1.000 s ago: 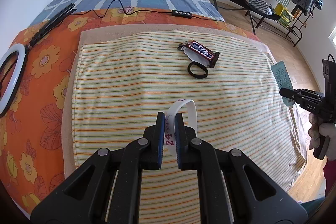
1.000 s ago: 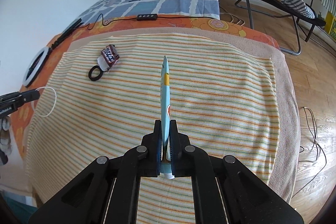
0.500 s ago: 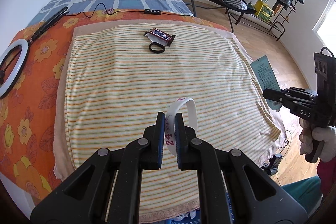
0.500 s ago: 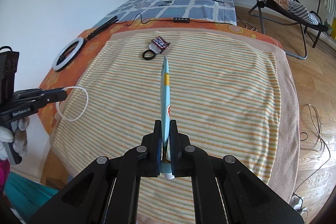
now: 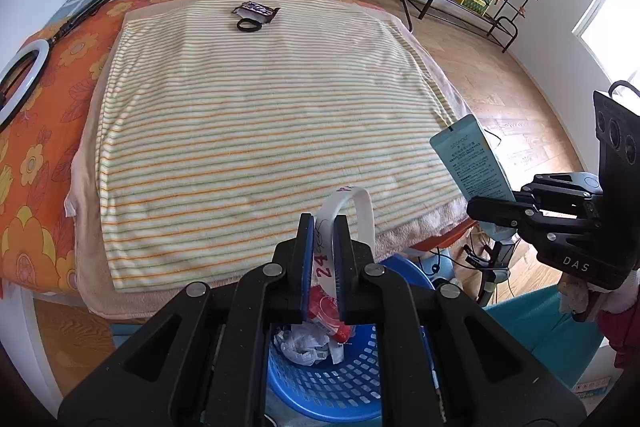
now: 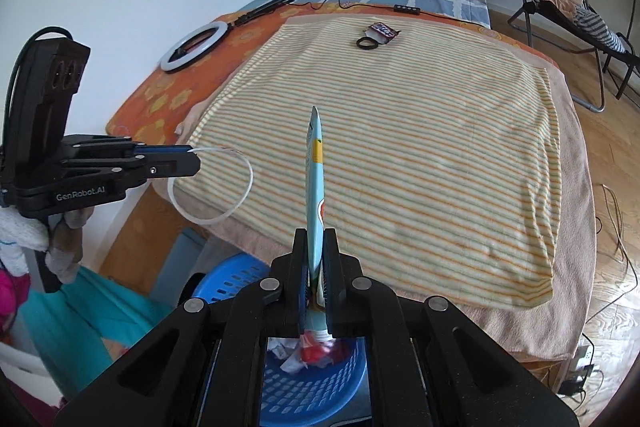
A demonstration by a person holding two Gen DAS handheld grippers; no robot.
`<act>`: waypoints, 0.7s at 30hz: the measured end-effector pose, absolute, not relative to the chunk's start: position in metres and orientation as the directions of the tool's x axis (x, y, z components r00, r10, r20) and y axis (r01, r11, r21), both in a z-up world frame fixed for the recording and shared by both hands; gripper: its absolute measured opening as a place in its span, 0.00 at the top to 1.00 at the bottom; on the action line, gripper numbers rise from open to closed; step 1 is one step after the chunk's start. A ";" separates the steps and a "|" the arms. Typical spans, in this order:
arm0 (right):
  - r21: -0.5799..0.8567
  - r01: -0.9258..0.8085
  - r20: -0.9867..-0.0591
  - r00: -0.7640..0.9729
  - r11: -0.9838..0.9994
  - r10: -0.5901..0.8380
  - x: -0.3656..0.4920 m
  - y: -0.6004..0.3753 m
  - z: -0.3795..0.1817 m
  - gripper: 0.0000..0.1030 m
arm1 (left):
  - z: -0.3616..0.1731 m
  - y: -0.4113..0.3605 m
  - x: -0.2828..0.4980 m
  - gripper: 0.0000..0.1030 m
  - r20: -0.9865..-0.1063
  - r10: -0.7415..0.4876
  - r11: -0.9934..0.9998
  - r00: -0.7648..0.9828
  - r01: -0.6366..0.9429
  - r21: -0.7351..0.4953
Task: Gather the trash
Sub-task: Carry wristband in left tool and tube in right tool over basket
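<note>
1. Left hand-held gripper (image 5: 323, 223) is pinched on a white band (image 5: 348, 205) marked "24"; the loop stands up past the fingertips, above the near edge of the bed.
2. Right hand-held gripper (image 6: 316, 239) is clamped on a flat light-blue packet (image 6: 316, 163), held edge-on and pointing up and away.
3. From the left wrist, the right hand-held gripper shows at the right edge, off the bed's near corner, with the packet sticking up from it.
4. From the right wrist, the left hand-held gripper shows at the left, the band hanging as a ring off the bed's corner.
5. Below both grippers sits a blue basket (image 5: 320, 383) on the floor, just off the bed's foot, holding crumpled white and red trash (image 5: 316, 331).
6. On the striped blanket (image 5: 256, 115), far side, lie a candy wrapper (image 5: 256, 10) and a black ring (image 5: 249, 25), touching.
7. A ring light (image 6: 192, 45) rests on the orange sheet (image 5: 36, 131) beside the blanket.
</note>
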State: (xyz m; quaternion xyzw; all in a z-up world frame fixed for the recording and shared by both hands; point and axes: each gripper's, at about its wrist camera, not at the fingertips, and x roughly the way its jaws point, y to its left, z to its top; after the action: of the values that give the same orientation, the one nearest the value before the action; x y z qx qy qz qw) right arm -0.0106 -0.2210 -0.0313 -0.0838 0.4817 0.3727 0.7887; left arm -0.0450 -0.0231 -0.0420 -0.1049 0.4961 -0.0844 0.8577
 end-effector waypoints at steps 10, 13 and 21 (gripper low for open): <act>0.257 -0.674 -0.857 0.171 0.692 0.485 -0.069 -0.223 -0.067 0.95 | -0.082 -0.054 -0.092 0.93 -0.868 -0.264 0.963 0.420 0.063 -0.263; 0.269 -0.664 -0.866 0.150 0.698 0.477 -0.080 -0.225 -0.079 0.95 | -0.097 -0.060 -0.102 0.93 -0.879 -0.271 0.961 0.392 0.063 -0.268; 0.273 -0.659 -0.897 0.089 0.701 0.433 -0.096 -0.222 -0.110 0.95 | -0.137 -0.072 -0.122 0.93 -0.912 -0.267 0.963 0.311 0.068 -0.259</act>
State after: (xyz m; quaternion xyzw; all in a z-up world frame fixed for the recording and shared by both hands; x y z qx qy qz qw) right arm -0.0961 -0.2218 -0.1101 -0.1008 0.5622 0.3736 0.7309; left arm -0.1222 -0.0721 -0.1369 -0.0862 0.5778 -0.1042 0.8049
